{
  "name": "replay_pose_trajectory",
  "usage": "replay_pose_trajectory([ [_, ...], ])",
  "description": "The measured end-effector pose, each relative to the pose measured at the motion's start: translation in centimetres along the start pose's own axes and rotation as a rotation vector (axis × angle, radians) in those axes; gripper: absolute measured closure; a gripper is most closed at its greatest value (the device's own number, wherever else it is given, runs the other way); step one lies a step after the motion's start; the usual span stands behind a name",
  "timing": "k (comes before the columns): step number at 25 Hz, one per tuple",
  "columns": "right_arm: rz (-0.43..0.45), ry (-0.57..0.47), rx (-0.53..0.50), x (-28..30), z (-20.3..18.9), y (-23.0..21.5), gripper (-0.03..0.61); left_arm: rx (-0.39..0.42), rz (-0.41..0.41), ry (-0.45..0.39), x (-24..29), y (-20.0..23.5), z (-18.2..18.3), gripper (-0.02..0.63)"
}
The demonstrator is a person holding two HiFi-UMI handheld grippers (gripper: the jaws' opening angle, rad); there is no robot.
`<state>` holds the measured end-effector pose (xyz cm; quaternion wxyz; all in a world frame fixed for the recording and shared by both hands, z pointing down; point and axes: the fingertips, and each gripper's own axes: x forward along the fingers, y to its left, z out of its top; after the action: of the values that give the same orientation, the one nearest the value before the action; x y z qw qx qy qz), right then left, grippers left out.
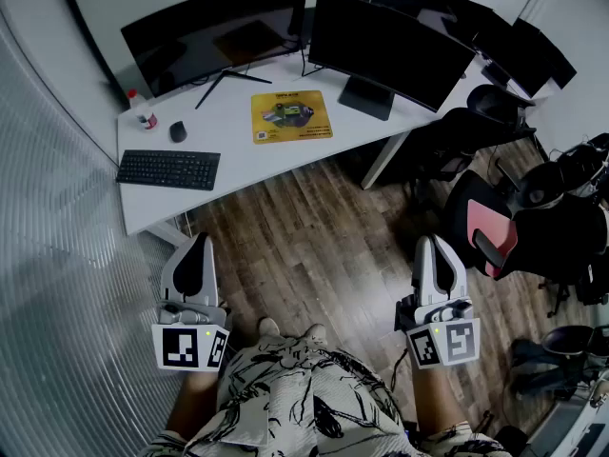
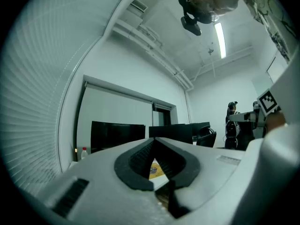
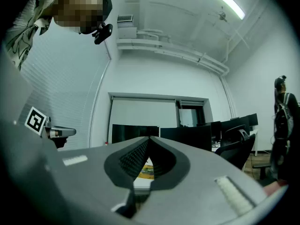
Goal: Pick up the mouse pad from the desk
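**Pad well ahead, both claws shut**

Standing back from the desk (image 1: 228, 127), with bare floor between us. The yellow mouse pad (image 1: 291, 115) lies flat on the desk, well apart from both claws, ahead and between their lines. Its longer side runs roughly along the desk's length. My left gripper (image 1: 198, 246) has its jaws together with nothing held. My right gripper (image 1: 434, 248) is the same. Both point level at the desk. The left looks slightly nearer, I judge. I must close the gap first and then open.
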<state>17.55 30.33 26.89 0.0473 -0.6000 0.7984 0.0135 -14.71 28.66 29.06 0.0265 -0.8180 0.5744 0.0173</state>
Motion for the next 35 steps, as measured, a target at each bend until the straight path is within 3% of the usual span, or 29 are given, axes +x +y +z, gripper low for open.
replay_pose_trajectory([
  [14,0.028,0.002,-0.047,0.8,-0.6,1.3,0.571,0.017,-0.007,0.028,0.2,0.0,-0.4,0.611],
  [23,0.071,-0.022,-0.026,0.8,-0.5,2.3,0.569,0.020,-0.023,-0.004,-0.1,-0.4,0.2,0.611],
  [30,0.068,-0.009,-0.057,1.3,-1.1,2.6,0.569,0.062,-0.018,0.015,0.4,-0.3,-0.3,0.609],
  [35,0.077,-0.012,-0.054,1.4,-1.1,2.7,0.566,0.069,-0.017,0.024,0.5,-0.5,-0.4,0.543],
])
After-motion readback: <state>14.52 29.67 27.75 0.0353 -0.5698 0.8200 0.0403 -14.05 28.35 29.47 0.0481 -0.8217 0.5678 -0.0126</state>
